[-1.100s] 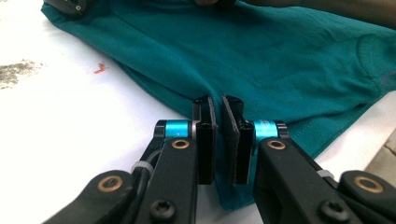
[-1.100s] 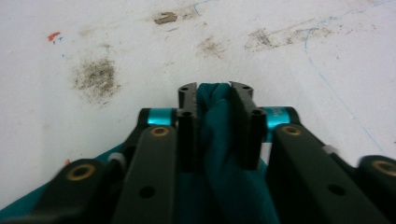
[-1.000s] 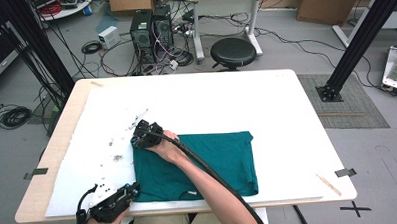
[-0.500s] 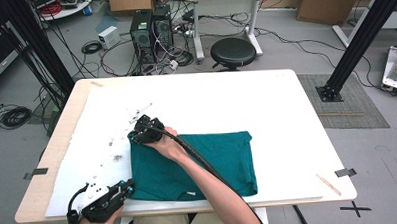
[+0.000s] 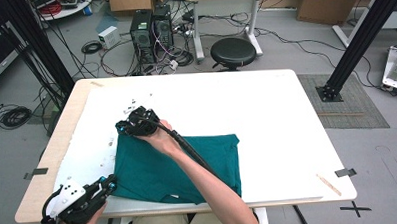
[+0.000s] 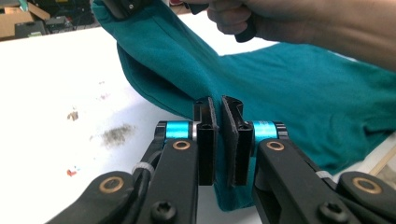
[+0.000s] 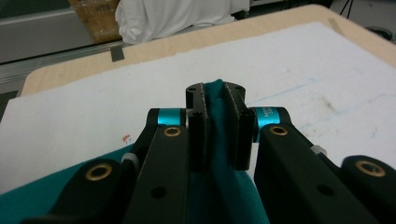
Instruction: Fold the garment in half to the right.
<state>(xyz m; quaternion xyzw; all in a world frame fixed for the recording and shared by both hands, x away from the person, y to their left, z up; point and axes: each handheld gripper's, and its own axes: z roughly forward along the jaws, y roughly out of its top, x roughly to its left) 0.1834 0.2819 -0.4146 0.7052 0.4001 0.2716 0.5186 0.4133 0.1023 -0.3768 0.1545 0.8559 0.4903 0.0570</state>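
Note:
A teal garment lies folded on the white-covered table, near the front edge. My left gripper is at the garment's near left corner, shut on the cloth, whose edge runs between its pads. My right gripper holds the far left corner, with the right forearm reaching across the garment. Its jaws are shut on a raised fold of teal cloth. The left edge of the garment hangs lifted between the two grippers, off the table.
Dark smudges and specks mark the white cover left of the garment. A thin wooden stick lies at the front right corner. Behind the table stand a black stool and computer towers among floor cables.
Both grippers have risen with the cloth in them, so the garment's left edge now hangs off the table. The left gripper has also drifted toward the left front corner.

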